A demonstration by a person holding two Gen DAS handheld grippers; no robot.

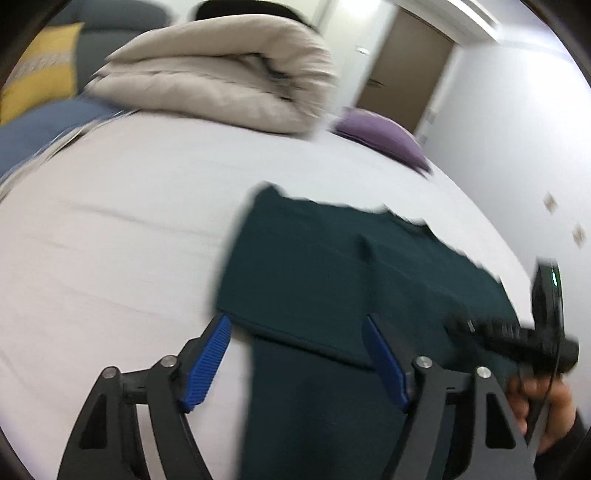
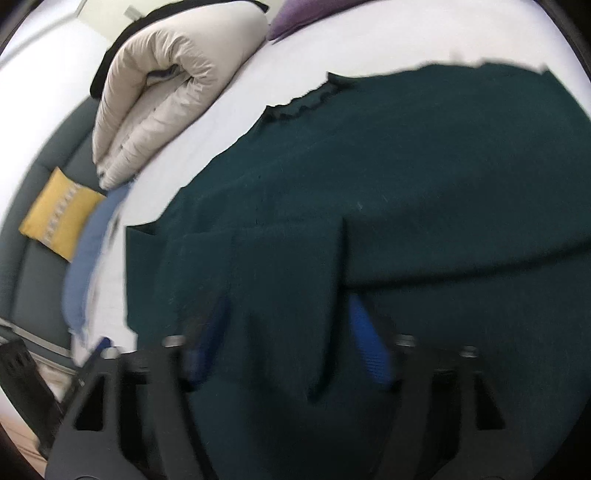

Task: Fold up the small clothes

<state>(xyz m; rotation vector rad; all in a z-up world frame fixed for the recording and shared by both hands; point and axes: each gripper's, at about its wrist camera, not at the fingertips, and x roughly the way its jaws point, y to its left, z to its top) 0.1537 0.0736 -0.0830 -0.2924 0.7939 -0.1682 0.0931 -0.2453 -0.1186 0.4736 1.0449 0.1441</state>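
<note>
A dark green garment [image 1: 351,266] [image 2: 406,184] lies spread on the white bed sheet [image 1: 129,240] [image 2: 295,55], with one layer folded over another. My left gripper [image 1: 295,325] is open just above the garment's near left folded edge, its blue pads [image 1: 207,362] apart and holding nothing. My right gripper [image 2: 288,325] is low over the garment, blurred. Its jaws stand apart, and a fold of the fabric runs up between them without the pads pressing on it. A hand [image 1: 550,406] holds that gripper's handle at the right edge of the left wrist view.
A folded beige duvet [image 1: 221,74] [image 2: 166,85] sits at the far end of the bed, with a purple pillow [image 1: 380,136] [image 2: 295,14] beside it. A blue cloth [image 1: 44,129] [image 2: 88,258] and a yellow cushion [image 1: 44,74] [image 2: 59,218] lie by the grey headboard. A brown door [image 1: 406,74] stands beyond.
</note>
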